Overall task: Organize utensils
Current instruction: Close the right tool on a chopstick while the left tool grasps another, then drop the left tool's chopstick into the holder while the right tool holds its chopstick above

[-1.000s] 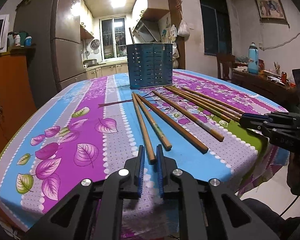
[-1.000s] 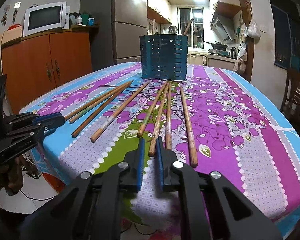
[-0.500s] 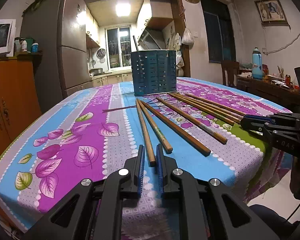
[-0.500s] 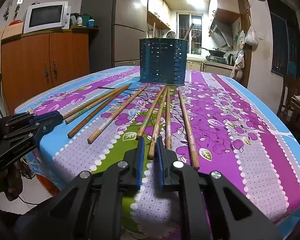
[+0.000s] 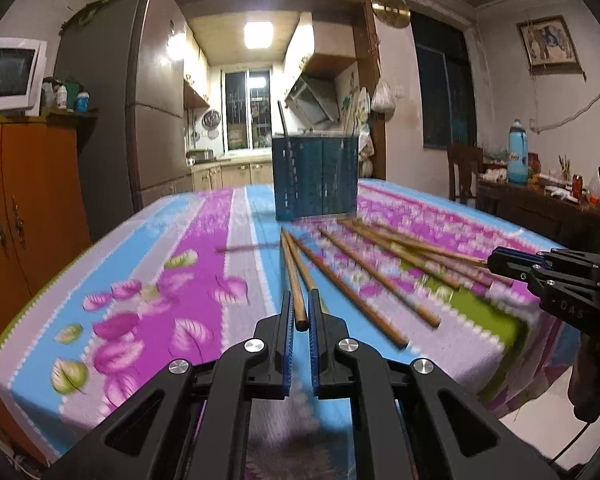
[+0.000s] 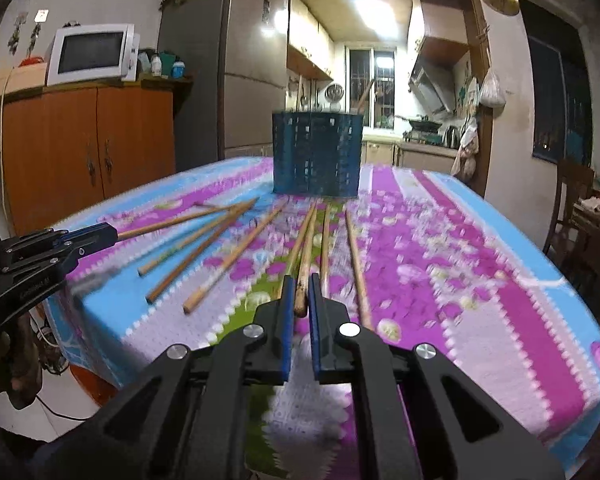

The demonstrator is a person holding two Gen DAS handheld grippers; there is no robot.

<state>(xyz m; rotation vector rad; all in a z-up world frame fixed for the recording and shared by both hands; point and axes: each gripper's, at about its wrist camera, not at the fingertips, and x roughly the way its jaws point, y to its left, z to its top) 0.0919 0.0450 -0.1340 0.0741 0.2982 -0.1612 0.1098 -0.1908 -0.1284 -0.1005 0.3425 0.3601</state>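
Since a second ago we have brought both pairs of jaws in: the left gripper [image 5: 300, 312] now pinches the near end of a wooden chopstick [image 5: 292, 272], where before that end lay loose in a wider gap, and the right gripper [image 6: 300, 292] has likewise clamped onto its own chopstick [image 6: 306, 252]. The left chopstick's held end now sits raised off the cloth. The table scene looks lower and smeared with motion blur compared with the sharper earlier views.

Little writing is legible: the side of the right gripper carries pale letters that read roughly "DAS" in the left view, and small print on the left gripper's side in the right view is too blurred for us to read.

The chopsticks are slim, round, brown wooden sticks. The remaining chopsticks [image 6: 220, 264] fan out ahead of the grippers and between them, all pointing toward the utensil holder [image 5: 315, 178], a dark blue, slotted plastic container standing upright straight ahead, well beyond the fingertips. The tablecloth [image 5: 172, 280] is striped in purple, blue and grey, printed with leaves. Our gripper fingers are black plastic with ribbed blue pads [image 5: 287, 320].
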